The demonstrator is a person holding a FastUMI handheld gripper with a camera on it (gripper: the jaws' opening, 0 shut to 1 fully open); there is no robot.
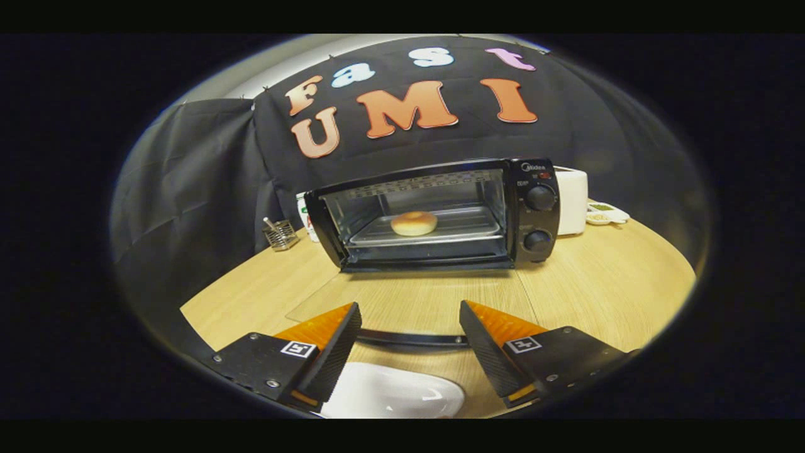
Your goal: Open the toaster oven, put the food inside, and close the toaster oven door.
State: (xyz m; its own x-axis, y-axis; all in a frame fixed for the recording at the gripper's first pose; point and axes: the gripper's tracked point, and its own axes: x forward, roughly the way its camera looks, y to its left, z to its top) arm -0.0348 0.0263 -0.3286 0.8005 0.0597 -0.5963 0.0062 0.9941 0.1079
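The toaster oven (434, 214) stands open on the worktop (604, 283), its glass door (402, 299) folded flat toward the gripper (410, 340) — so the handle (412, 340) lies between the spread fingers, which press on nothing. The bun (414, 223) already sits on the tray (434, 229) inside, so closing looks like the remaining step. A white plate (390, 393), seemingly empty, lies below the fingers.
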